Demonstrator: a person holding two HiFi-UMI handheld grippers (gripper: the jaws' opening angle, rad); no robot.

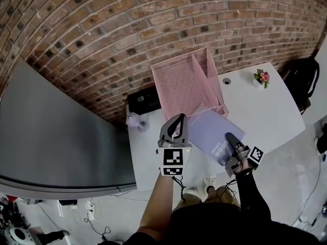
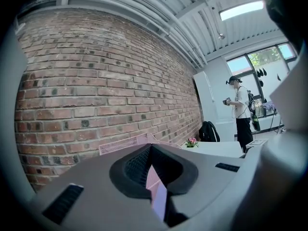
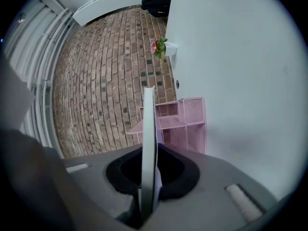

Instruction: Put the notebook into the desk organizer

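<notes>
While both pairs of tongs hang over the white surface [image 1: 258, 111], I record the following. The right tongs [image 1: 229, 137] are clenched on the lavender notebook [image 1: 212, 134], gripping it at its 5 o'clock corner as seen from the head camera. The right gripper view confirms this grasp: the notebook runs edge-on straight out between the two jaws. In that same view the notebook is lifted clear of the surface and lies roughly parallel to it. The pink mesh desk organizer [image 1: 186, 83] stands at 12 o'clock of the notebook, against the brick wall [image 1: 102, 29]. The notebook's far edge is near the organizer's front, and the notebook is wholly outside it. The left tongs [image 1: 180, 117] sit at 9 o'clock of the notebook, just beside its near-left edge. Their tips are closed together and I see nothing grasped between them. Through the narrow slit behind the tips, only slivers of pink and lavender show. A small flower pot [image 1: 262, 77] stands on the surface at 3 o'clock of the organizer, well apart from it. A black backpack [image 1: 301, 78] lies beyond the surface's edge, further toward 3 o'clock. The left gripper view shows a person [image 2: 242, 112] standing in the background at 3 o'clock.
</notes>
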